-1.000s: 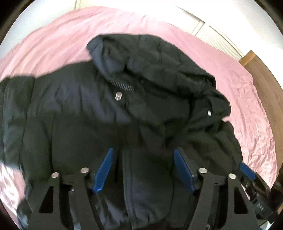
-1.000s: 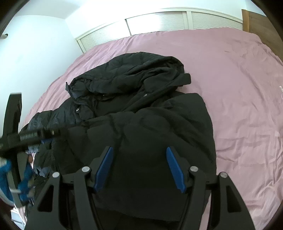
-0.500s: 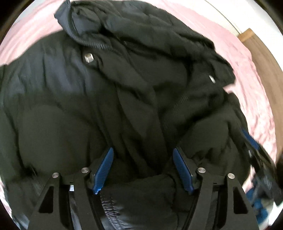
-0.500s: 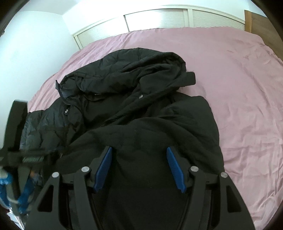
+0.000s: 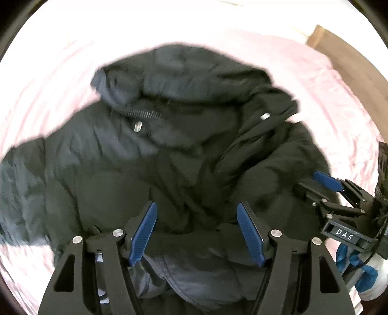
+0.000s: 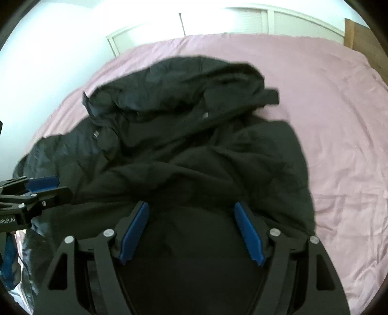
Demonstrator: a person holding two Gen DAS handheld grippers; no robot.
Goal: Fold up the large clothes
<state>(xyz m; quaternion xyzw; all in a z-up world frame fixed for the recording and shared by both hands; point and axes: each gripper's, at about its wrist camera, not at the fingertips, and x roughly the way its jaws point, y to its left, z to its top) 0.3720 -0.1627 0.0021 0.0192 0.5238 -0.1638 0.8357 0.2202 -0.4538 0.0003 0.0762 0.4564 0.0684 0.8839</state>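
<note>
Tongs first: left tongs (image 5: 197, 233) hang over the near hem of the jacket (image 5: 169, 157), blue pads (image 5: 143, 232) spread apart w/ dark fabric below them, nothing pinched, so released. Right tongs (image 6: 191, 233) are likewise spread over the jacket's near edge; jaws have just been opening wider, cloth lies beneath the gap but pads aren't pressing it. In the left view the right tongs show at the right edge, just beside the jacket, w/ a gloved hand (image 5: 359, 269) behind. Jacket is black, puffy, lying crumpled on the pink bed (image 6: 339, 121), front up, zip partly visible, two silver snaps near the collar. Hood (image 6: 184, 82) is bunched at the far end. Beyond the bed: white slatted doors (image 6: 242, 21), wood panel (image 6: 363, 41) at far right.
</note>
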